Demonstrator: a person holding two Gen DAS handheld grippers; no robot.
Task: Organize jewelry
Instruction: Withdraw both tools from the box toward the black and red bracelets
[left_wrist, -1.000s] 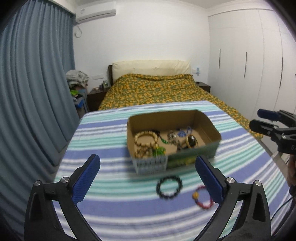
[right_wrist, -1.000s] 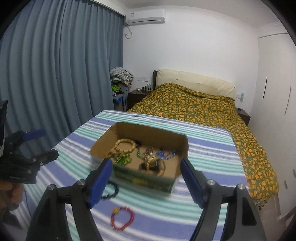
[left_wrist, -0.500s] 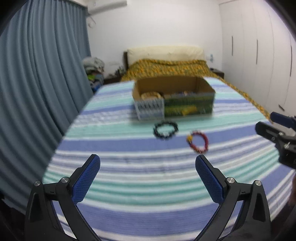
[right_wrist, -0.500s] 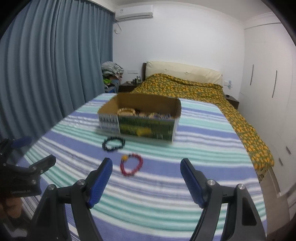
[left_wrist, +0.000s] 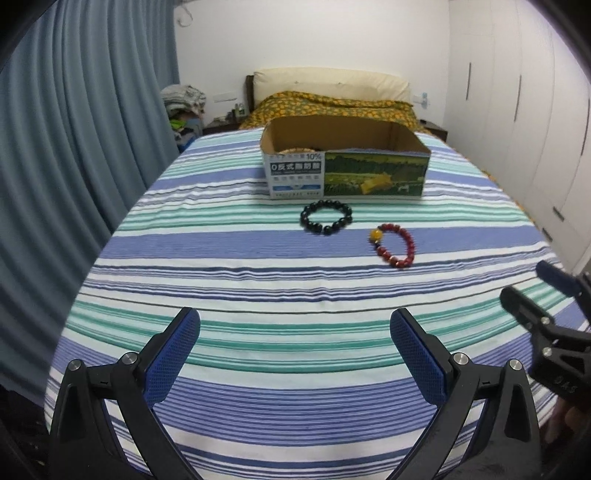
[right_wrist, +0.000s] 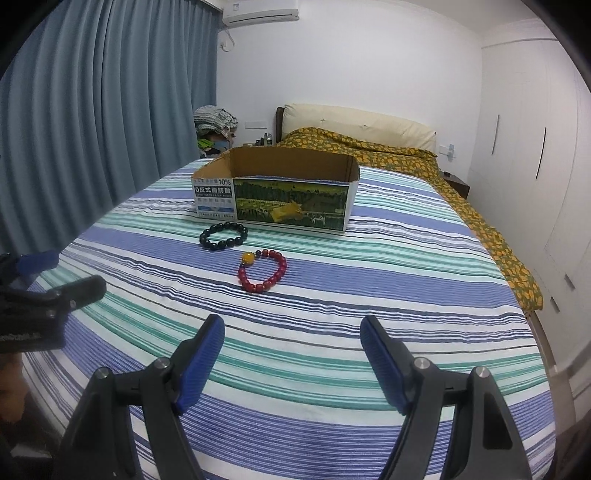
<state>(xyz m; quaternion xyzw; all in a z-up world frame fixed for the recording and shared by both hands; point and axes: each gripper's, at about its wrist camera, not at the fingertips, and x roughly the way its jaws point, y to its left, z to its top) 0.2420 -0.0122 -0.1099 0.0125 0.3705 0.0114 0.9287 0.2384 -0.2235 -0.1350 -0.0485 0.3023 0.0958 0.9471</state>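
The black bead bracelet lay just before the cardboard box on the striped cloth; the red bead bracelet lay nearer, to its right. Left gripper and right gripper both stood wide apart, holding nothing, well short of the bracelets.

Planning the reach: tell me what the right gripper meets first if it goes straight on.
Probably the striped cloth just ahead, since the open right gripper points downward; the red bracelet lies farther along that line.
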